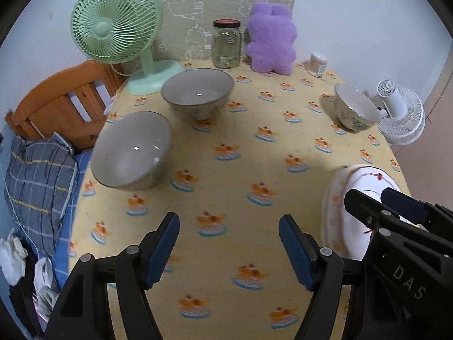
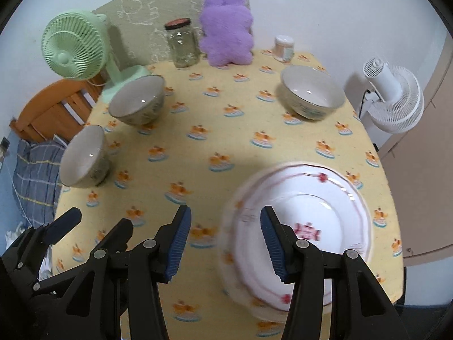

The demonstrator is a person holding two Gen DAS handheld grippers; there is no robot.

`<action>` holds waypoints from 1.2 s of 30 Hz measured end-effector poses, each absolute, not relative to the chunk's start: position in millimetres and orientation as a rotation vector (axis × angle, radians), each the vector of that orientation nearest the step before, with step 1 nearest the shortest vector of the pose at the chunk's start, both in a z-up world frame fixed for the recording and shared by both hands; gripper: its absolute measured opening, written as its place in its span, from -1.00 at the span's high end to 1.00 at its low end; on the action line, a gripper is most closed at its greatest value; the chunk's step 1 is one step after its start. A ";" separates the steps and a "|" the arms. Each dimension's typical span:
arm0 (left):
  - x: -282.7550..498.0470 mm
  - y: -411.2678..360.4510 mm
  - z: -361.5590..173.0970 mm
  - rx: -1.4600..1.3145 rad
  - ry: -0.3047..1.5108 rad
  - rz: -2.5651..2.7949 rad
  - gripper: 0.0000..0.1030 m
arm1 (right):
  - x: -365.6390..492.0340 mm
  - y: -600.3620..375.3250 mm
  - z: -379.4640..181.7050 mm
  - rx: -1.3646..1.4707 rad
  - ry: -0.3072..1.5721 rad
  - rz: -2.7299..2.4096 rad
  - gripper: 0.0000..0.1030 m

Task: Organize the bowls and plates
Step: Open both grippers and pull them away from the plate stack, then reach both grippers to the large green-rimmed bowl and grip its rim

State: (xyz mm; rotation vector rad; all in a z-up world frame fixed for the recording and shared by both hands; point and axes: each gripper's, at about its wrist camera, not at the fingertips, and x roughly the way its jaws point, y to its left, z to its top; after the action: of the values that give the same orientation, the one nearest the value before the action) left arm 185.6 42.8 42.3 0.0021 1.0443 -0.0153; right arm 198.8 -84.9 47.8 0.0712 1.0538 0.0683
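Three bowls stand on the yellow tablecloth: a near-left bowl, a far-left bowl and a right bowl. A white plate with red flowers lies at the front right, on what looks like another plate. My left gripper is open and empty above bare cloth in front of the near-left bowl. My right gripper is open, its right finger over the plate's left rim. It also shows in the left wrist view.
A green fan, a glass jar, a purple plush and a small container stand along the table's back edge. A white fan stands off the right edge. A wooden bed frame and bedding lie to the left.
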 end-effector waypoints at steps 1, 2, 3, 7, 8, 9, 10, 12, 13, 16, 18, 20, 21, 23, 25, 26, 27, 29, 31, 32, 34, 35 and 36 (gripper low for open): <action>186.5 49.2 43.0 0.012 1.038 -0.010 -0.44 | 200.2 -79.0 47.2 0.083 1.058 0.067 -0.06; 187.8 56.7 44.0 0.022 1.031 -0.007 -0.43 | 202.4 -71.7 46.3 0.101 1.063 0.068 -0.06; 189.0 62.9 45.2 0.024 1.025 -0.006 -0.43 | 204.1 -67.1 45.6 0.114 1.064 0.071 -0.06; 194.9 90.3 47.6 0.031 1.002 0.001 -0.42 | 211.0 -38.9 46.7 0.128 1.043 0.076 -0.06; 196.9 96.1 48.2 0.030 0.997 0.003 -0.42 | 212.7 -33.5 47.3 0.126 1.039 0.076 -0.06; 199.3 102.7 49.1 0.029 0.992 0.006 -0.42 | 215.4 -25.6 48.1 0.125 1.032 0.078 -0.06; 202.0 109.4 50.3 0.028 0.985 0.009 -0.42 | 217.3 -19.8 49.2 0.124 1.029 0.080 -0.06; 206.4 120.7 52.1 0.024 0.974 0.015 -0.42 | 223.6 -6.3 51.1 0.124 1.019 0.087 -0.06; 209.5 126.6 52.1 0.022 0.970 0.019 -0.42 | 225.8 -2.2 51.7 0.123 1.014 0.089 -0.06; 220.7 143.8 50.4 0.019 0.965 0.033 -0.42 | 236.5 15.8 50.9 0.114 1.006 0.103 -0.06; 228.2 154.2 48.0 0.019 0.963 0.042 -0.42 | 245.0 26.7 48.6 0.115 1.009 0.111 -0.06; 235.4 163.8 45.8 0.021 0.960 0.049 -0.42 | 252.6 36.5 45.9 0.118 1.013 0.116 -0.06; 239.7 169.0 43.7 0.022 0.961 0.055 -0.42 | 256.6 41.4 43.8 0.119 1.015 0.118 -0.06; 247.2 177.7 39.2 0.022 0.962 0.063 -0.41 | 264.7 51.3 39.5 0.125 1.019 0.125 -0.06; 254.7 186.4 34.6 0.019 0.962 0.067 -0.37 | 273.4 61.0 34.9 0.128 1.022 0.125 -0.06; 258.2 189.7 32.1 0.017 0.963 0.067 -0.33 | 278.3 65.8 31.8 0.130 1.025 0.125 -0.06; 262.0 193.1 29.2 0.013 0.963 0.068 -0.31 | 281.0 68.8 29.2 0.130 1.026 0.125 -0.06; 268.7 198.0 23.2 0.005 0.970 0.069 -0.26 | 287.6 74.8 25.0 0.123 1.028 0.118 -0.06; 276.2 201.3 15.4 -0.005 0.983 0.066 -0.21 | 294.4 80.5 18.6 0.115 1.036 0.109 -0.06; 279.2 202.0 12.2 -0.006 0.988 0.065 -0.19 | 297.6 82.5 15.3 0.114 1.043 0.107 -0.06; 285.9 204.2 4.6 -0.012 1.002 0.067 -0.15 | 304.0 85.8 7.5 0.124 1.062 0.105 -0.07; 289.0 205.2 1.3 -0.014 1.008 0.068 -0.10 | 306.3 86.6 5.2 0.127 1.067 0.106 -0.07; 291.1 206.1 -1.4 -0.015 1.012 0.068 -0.07 | 308.5 88.9 2.7 0.127 1.066 0.109 -0.06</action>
State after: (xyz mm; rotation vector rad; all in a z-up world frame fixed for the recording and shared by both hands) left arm 291.1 206.1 -1.4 -0.0153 1.0125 0.0679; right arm 308.5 88.9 2.7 0.1272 1.0663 0.1088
